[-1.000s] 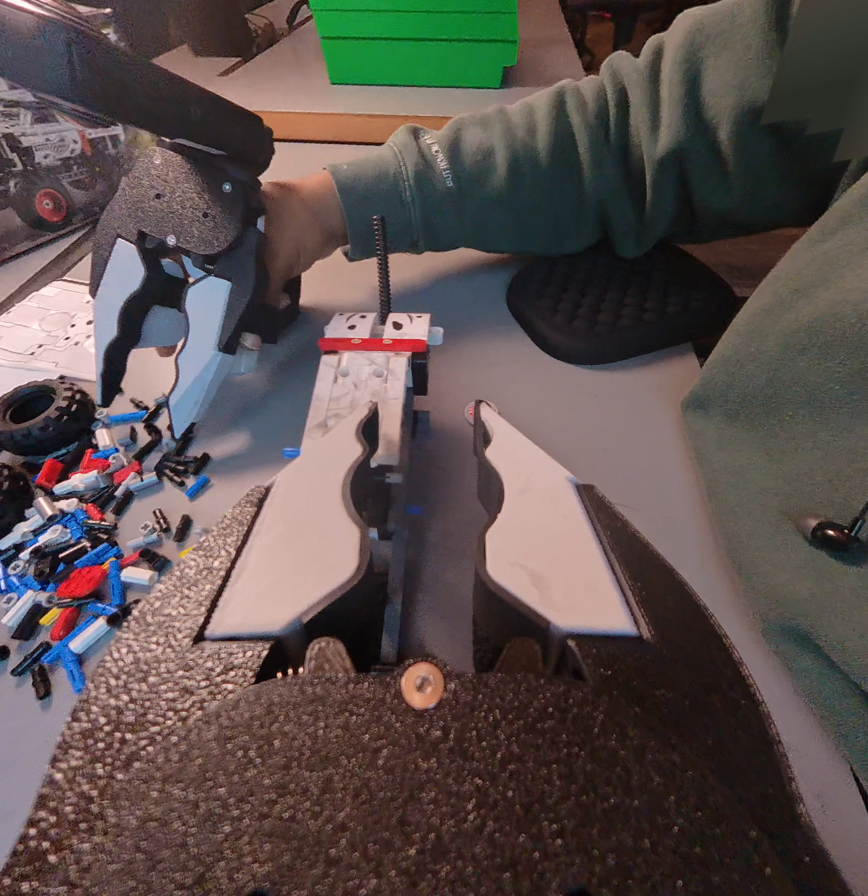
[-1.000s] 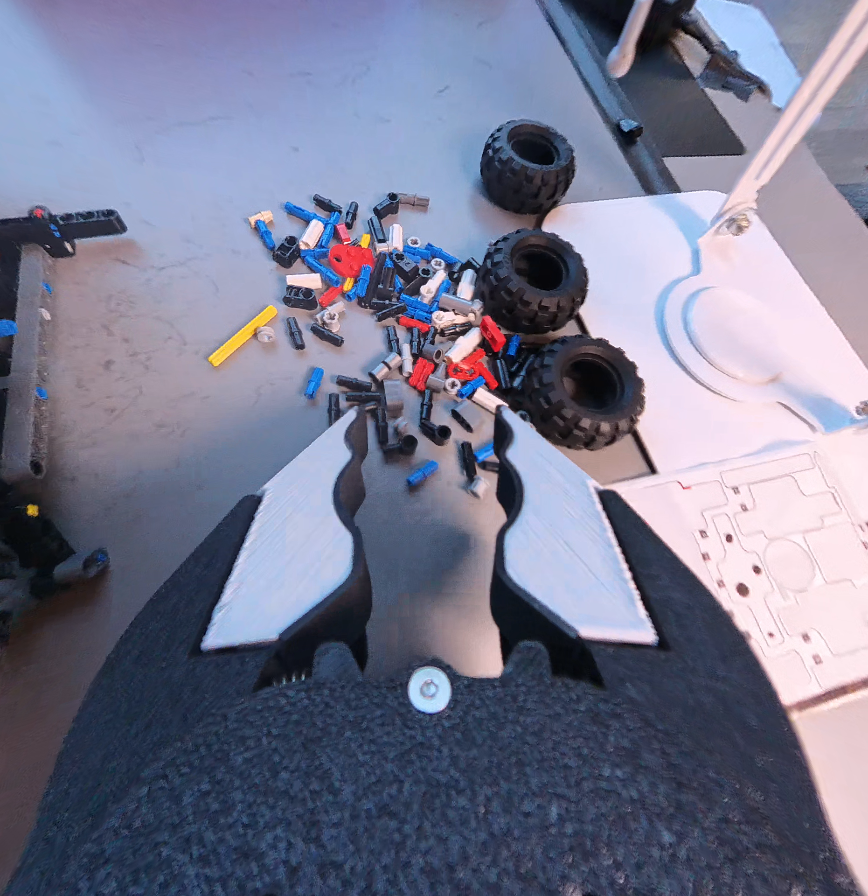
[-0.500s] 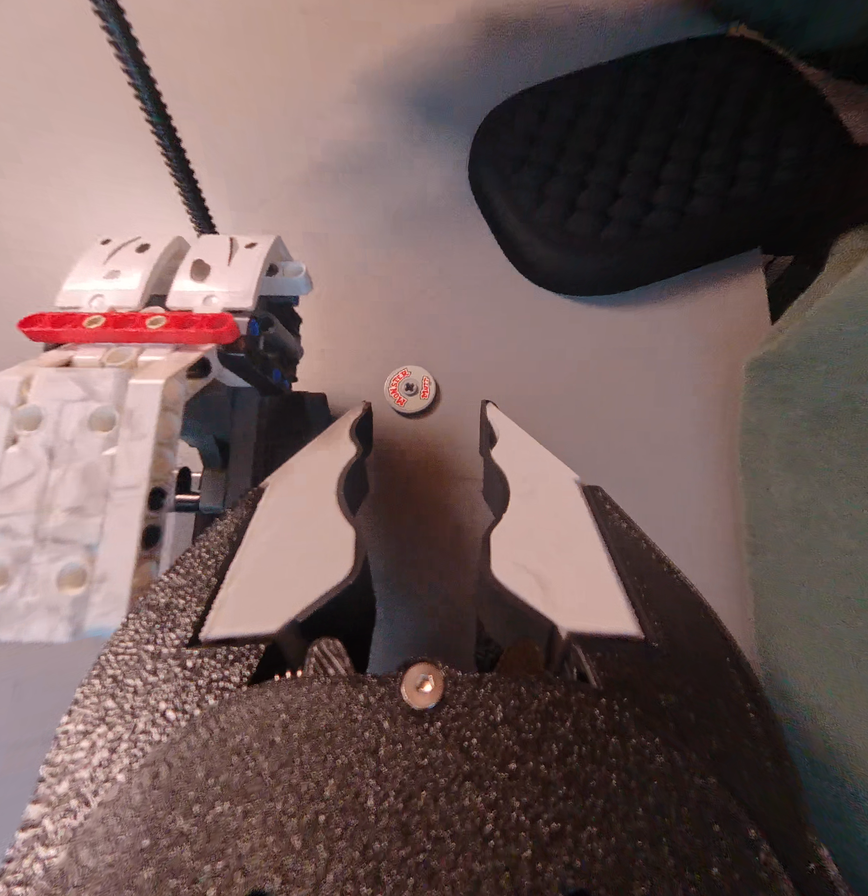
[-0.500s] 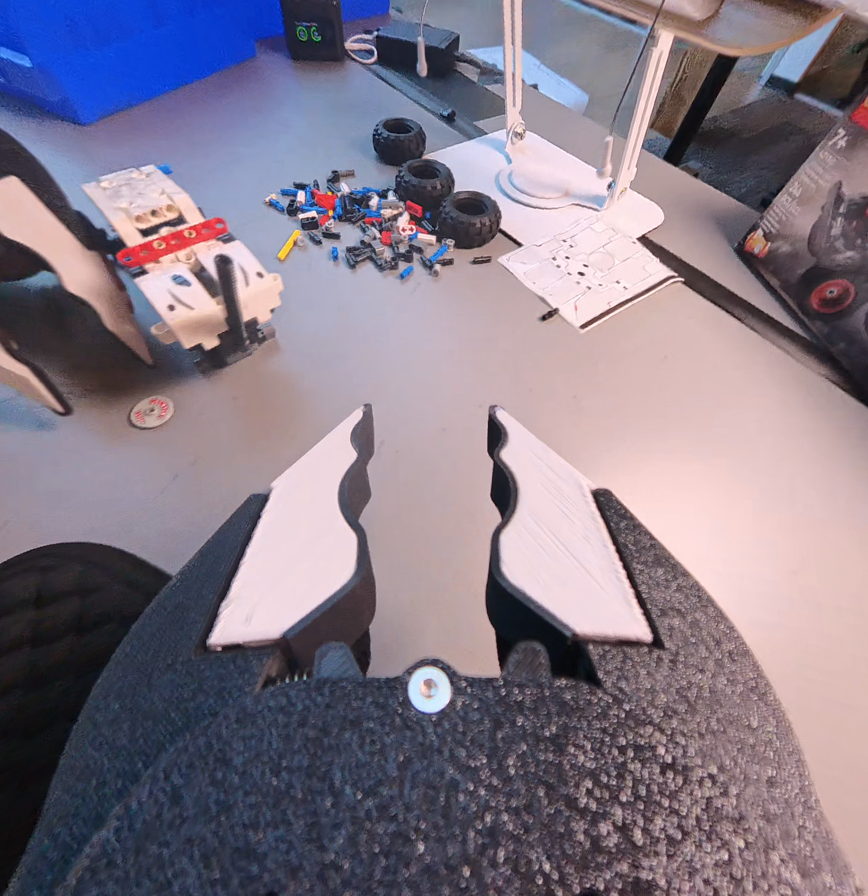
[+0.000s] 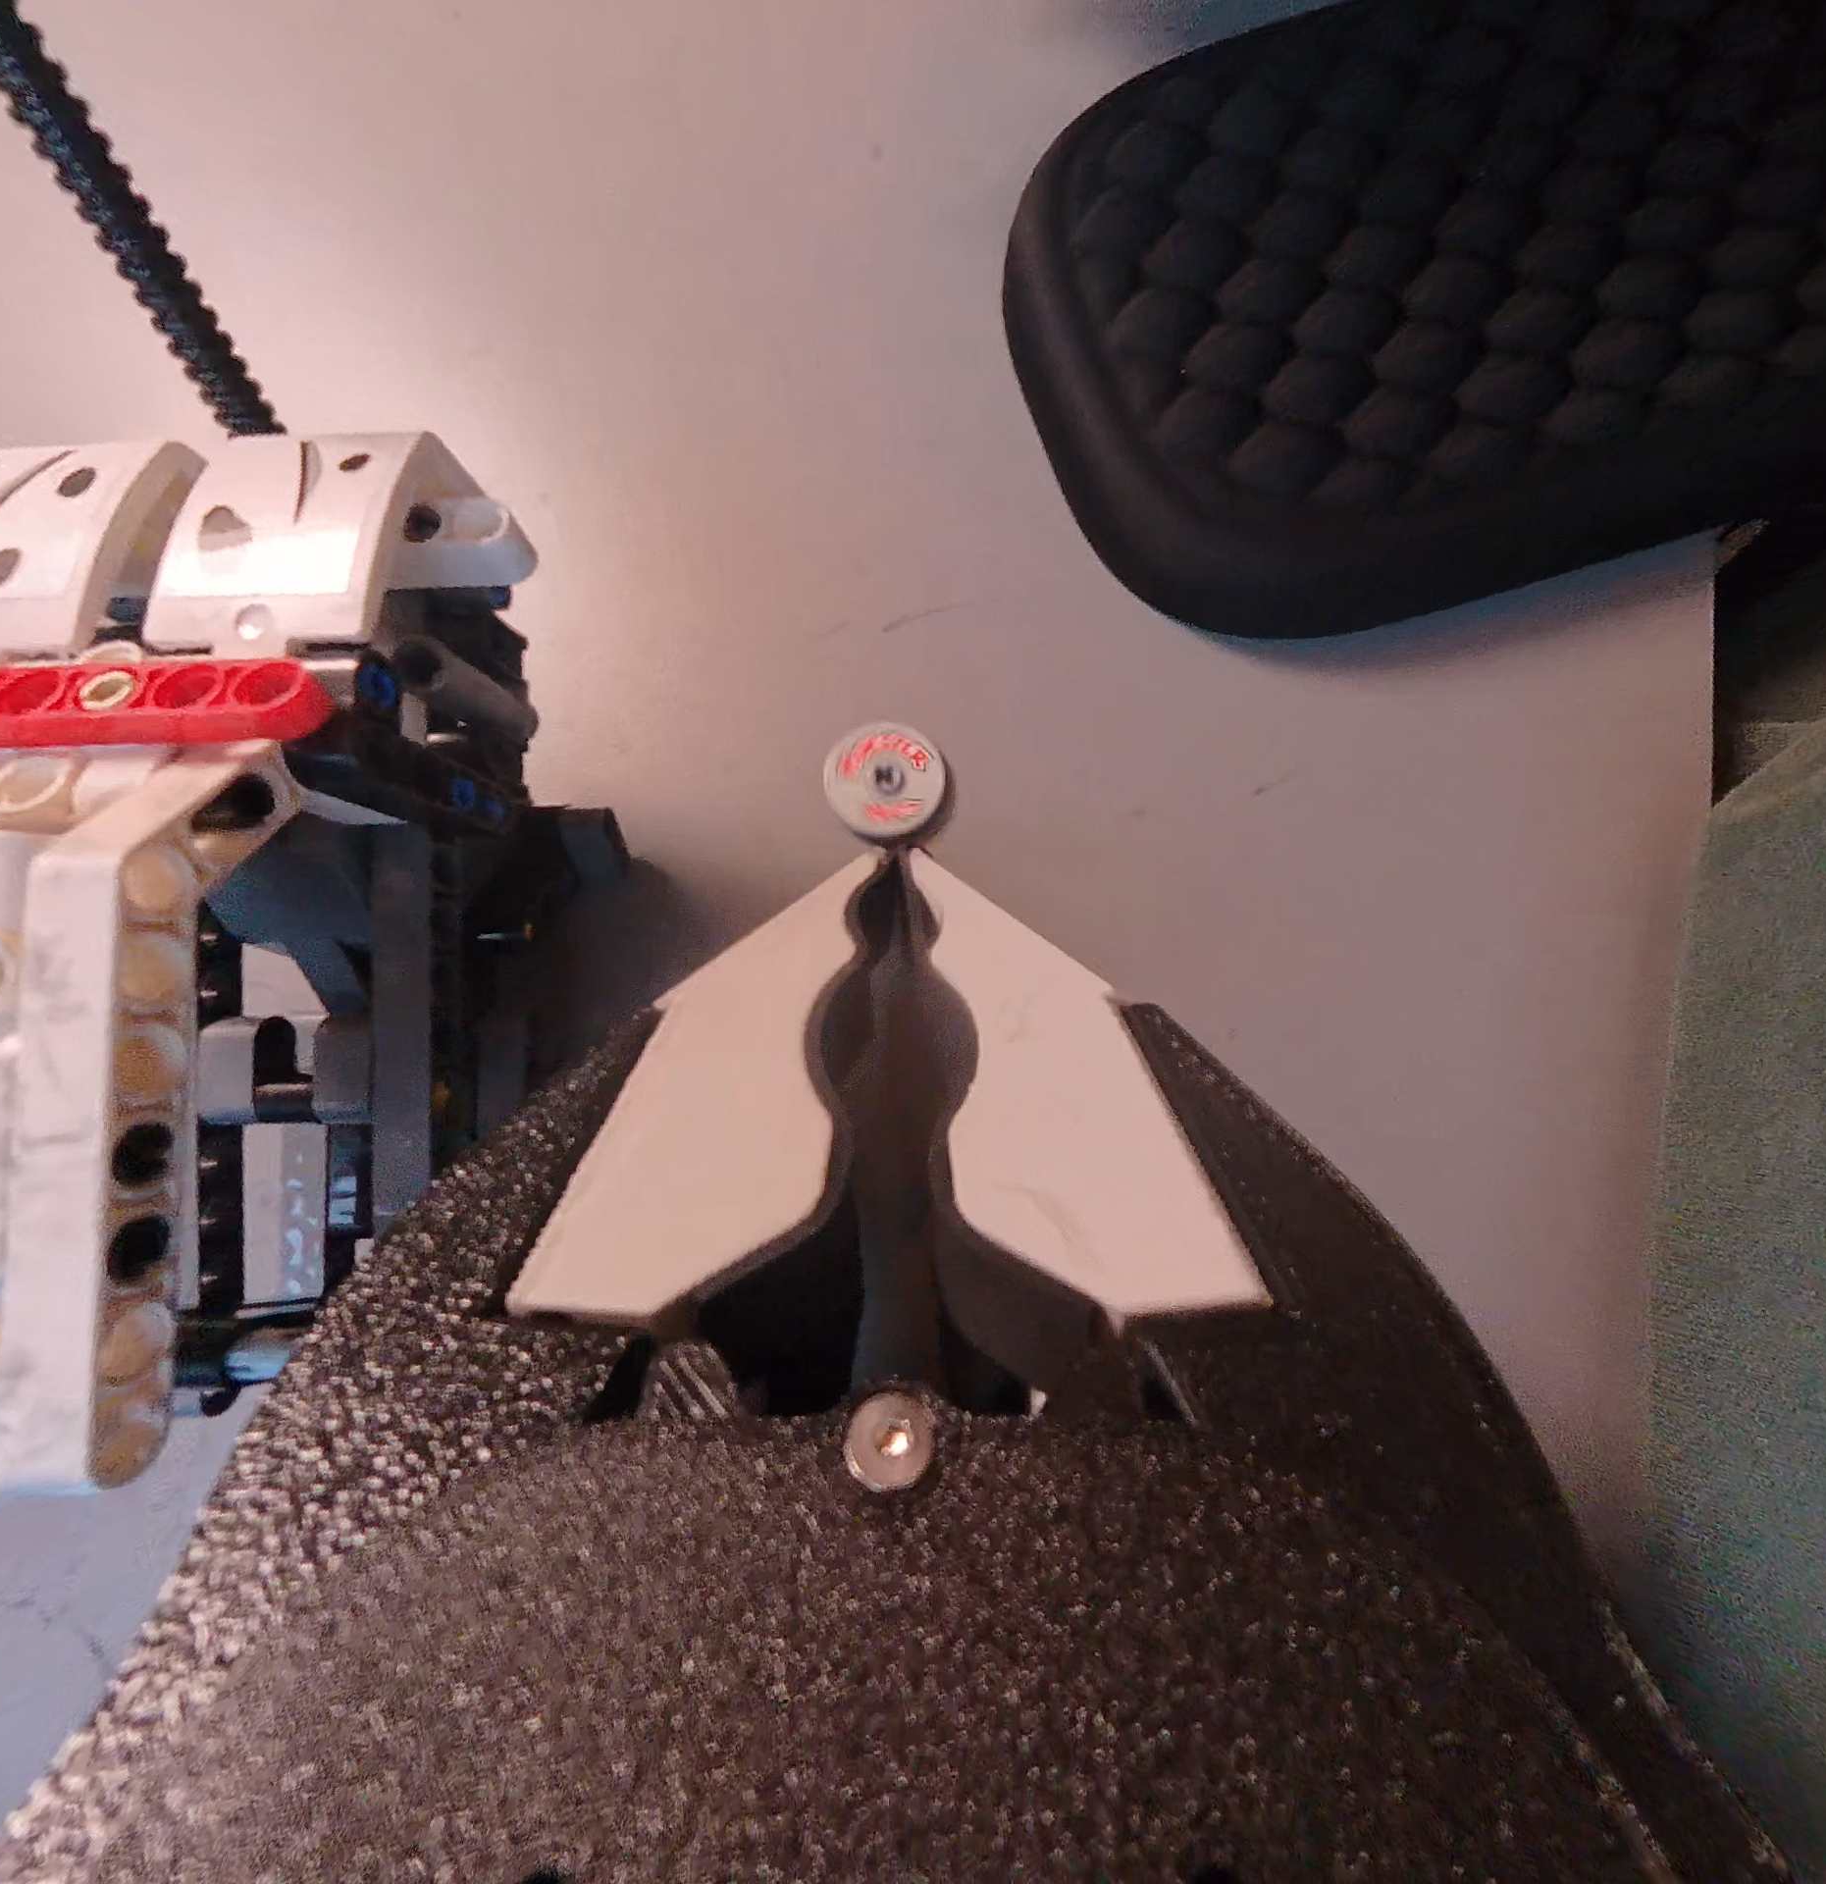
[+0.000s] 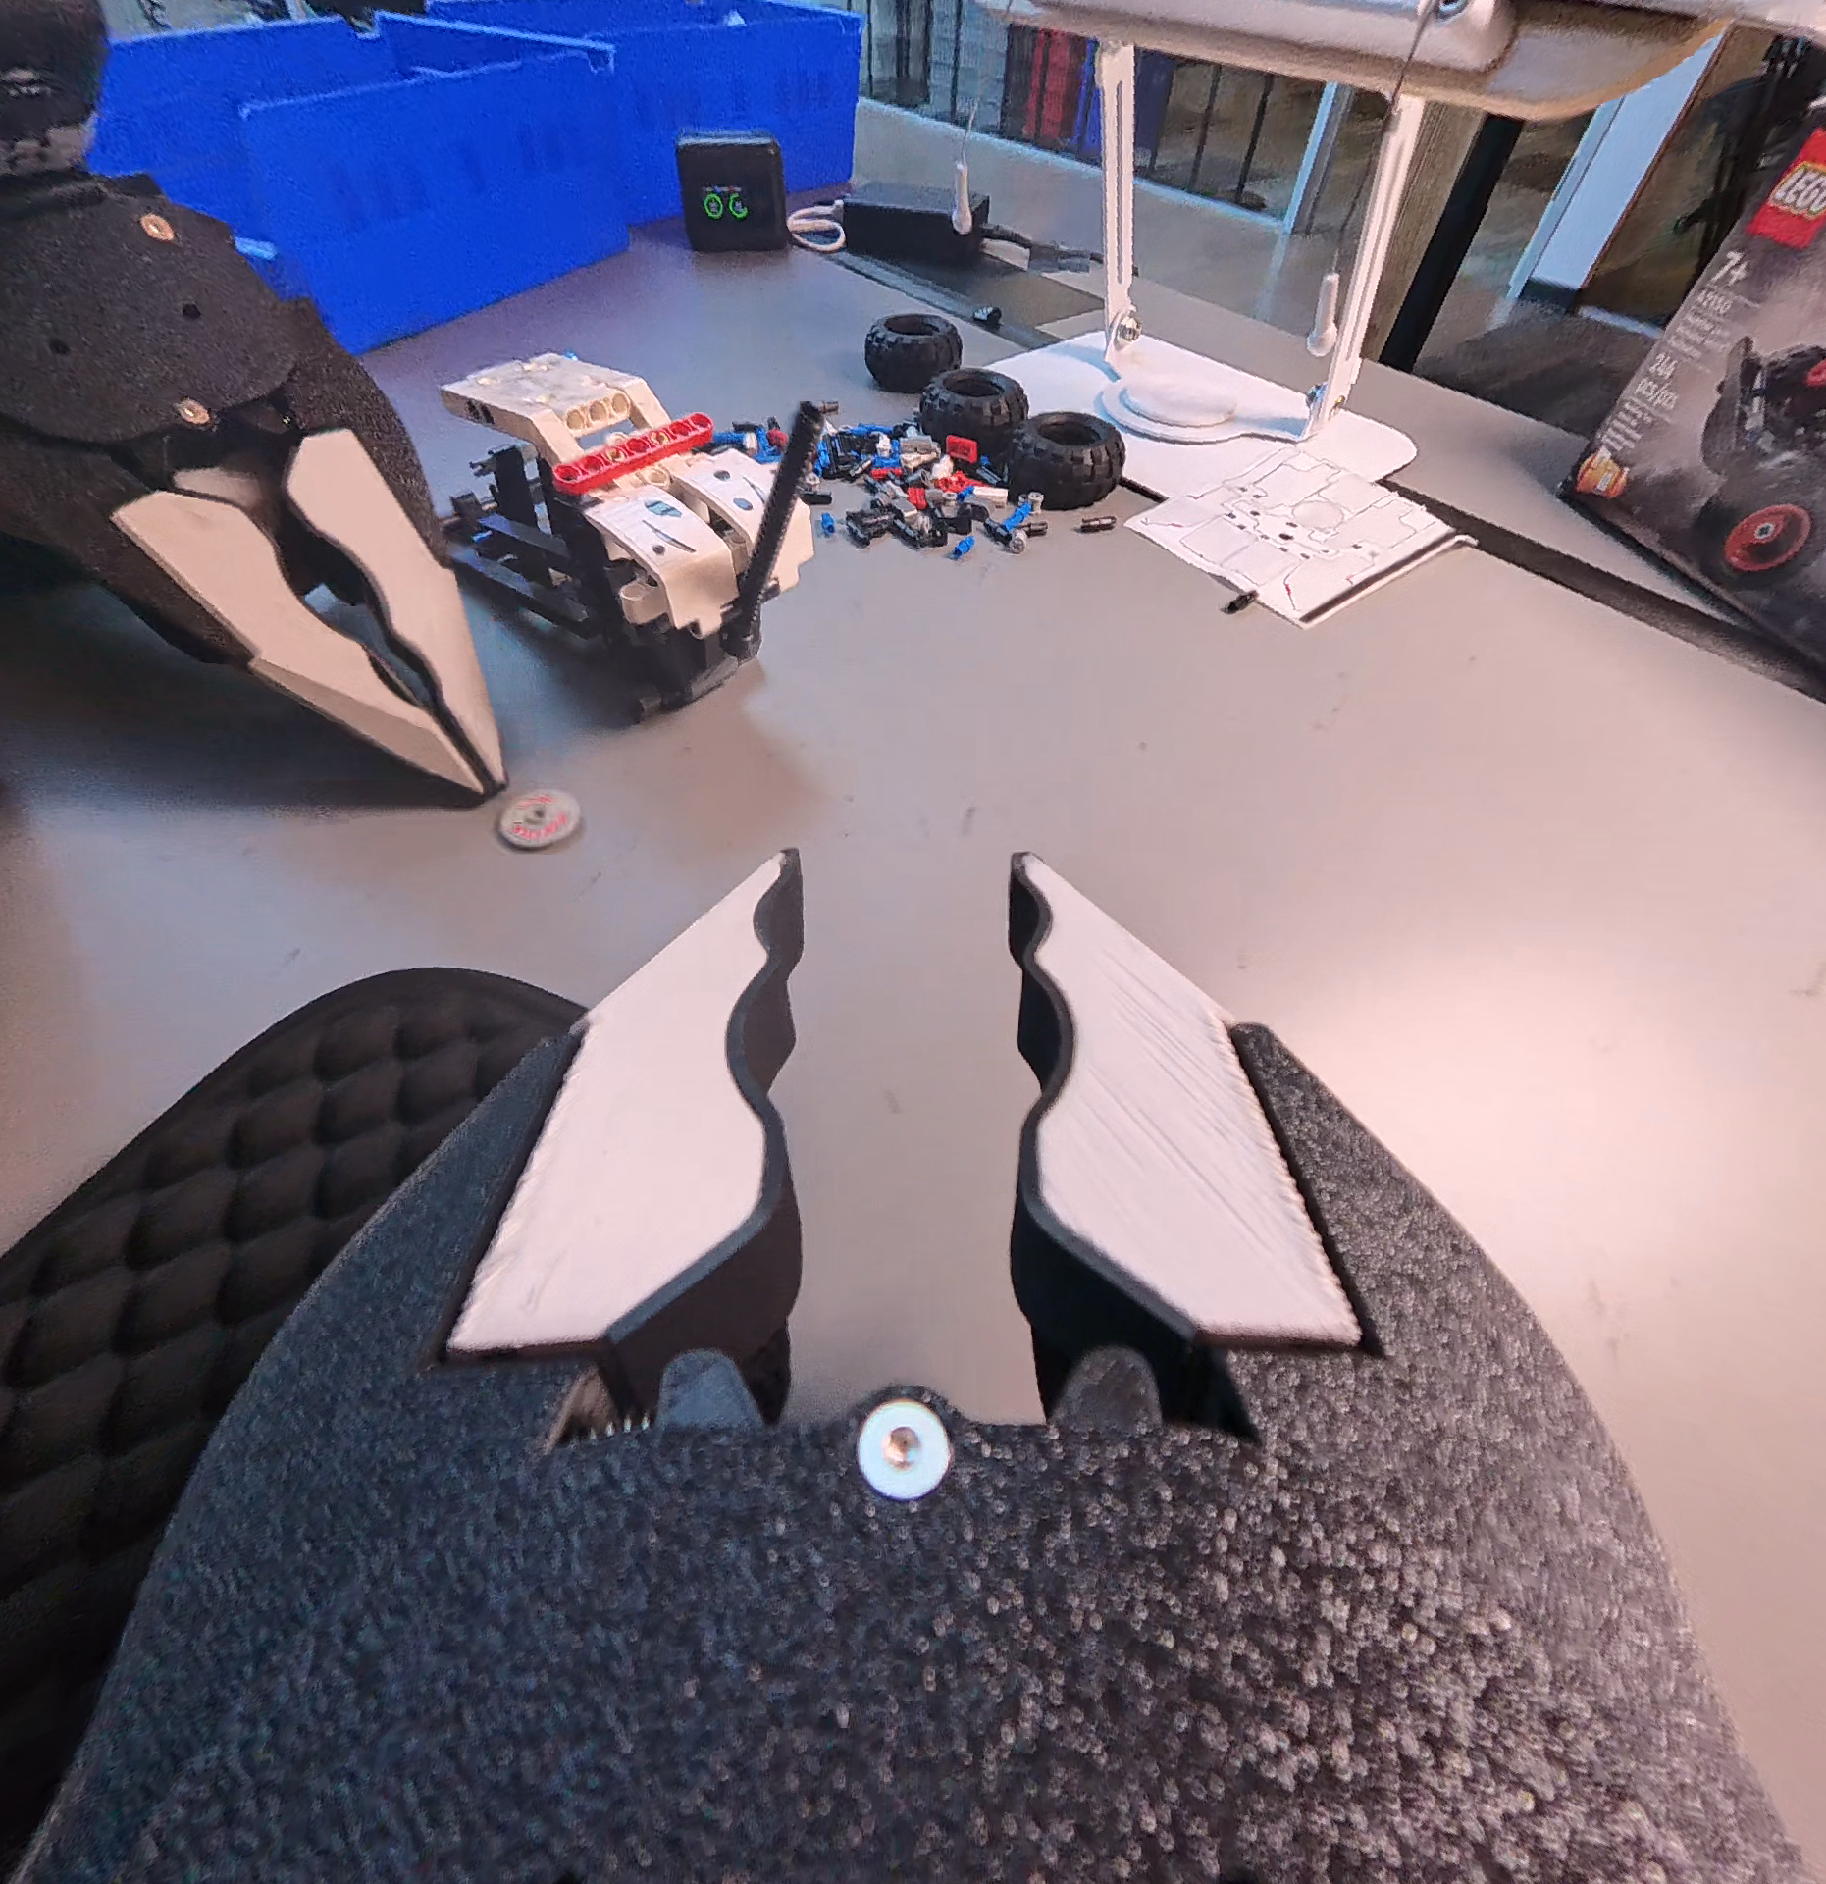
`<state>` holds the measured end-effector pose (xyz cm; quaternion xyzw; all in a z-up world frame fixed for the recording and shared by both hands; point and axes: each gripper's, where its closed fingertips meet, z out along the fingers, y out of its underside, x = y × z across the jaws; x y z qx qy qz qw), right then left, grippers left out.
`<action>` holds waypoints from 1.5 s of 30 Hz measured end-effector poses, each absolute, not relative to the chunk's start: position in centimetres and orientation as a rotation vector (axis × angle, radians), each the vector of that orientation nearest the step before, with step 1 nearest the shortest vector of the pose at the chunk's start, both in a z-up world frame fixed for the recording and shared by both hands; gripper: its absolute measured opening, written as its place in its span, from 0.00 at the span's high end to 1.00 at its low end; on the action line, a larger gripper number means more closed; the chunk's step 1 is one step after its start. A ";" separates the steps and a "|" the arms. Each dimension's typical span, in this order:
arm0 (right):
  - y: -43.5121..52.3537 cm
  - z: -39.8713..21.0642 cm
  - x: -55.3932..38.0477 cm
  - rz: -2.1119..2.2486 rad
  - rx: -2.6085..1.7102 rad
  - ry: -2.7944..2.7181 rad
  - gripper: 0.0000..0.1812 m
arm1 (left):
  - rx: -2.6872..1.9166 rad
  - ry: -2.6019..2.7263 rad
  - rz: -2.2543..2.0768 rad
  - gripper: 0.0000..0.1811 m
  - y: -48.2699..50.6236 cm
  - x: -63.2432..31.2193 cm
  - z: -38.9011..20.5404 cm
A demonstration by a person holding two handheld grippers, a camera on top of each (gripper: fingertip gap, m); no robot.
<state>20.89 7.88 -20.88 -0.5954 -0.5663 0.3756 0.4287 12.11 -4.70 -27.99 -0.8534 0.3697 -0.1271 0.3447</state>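
Left gripper (image 5: 896, 861): tips pinched together at centre frame, nothing between them; they rest at the near edge of a small grey disc with red print (image 5: 885, 783), which lies flat on the grey table (image 5: 745, 306). Whether the tips touch the disc's rim, cannot tell. Right gripper (image 6: 903, 867): fingers parted wide, empty, over bare table, well apart from the disc at left of frame. Risks, as judgement: the disc is thin and flat, so closed tips would likely skate it away or ride over it; a sideways push sends it toward the brick-built vehicle chassis (image 5: 205, 816), left of frame, snagging there. Room: open table ahead and to the right of the disc; black textured pad (image 5: 1449, 336) bounds the upper right.
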 end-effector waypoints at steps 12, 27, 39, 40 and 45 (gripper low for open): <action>0.5 -25.0 16.9 0.942 -1.453 -1.979 0.78 | -2.205 0.921 -0.392 0.83 -5.9 12.5 -27.5; 0.1 -27.9 14.7 0.691 -1.446 -2.210 0.89 | -2.134 0.759 -0.487 0.80 -7.3 10.5 -24.8; -6.5 -22.7 11.8 0.911 -1.003 -2.104 0.90 | -2.100 0.460 -0.999 0.77 -7.0 11.5 -22.9; -7.0 -22.0 11.6 0.918 -0.960 -2.089 0.90 | -2.084 0.428 -1.057 0.78 -7.1 11.5 -22.5; -8.5 -20.1 11.1 0.917 -0.842 -2.053 0.96 | -1.971 0.364 -1.331 0.94 -8.1 11.6 -20.1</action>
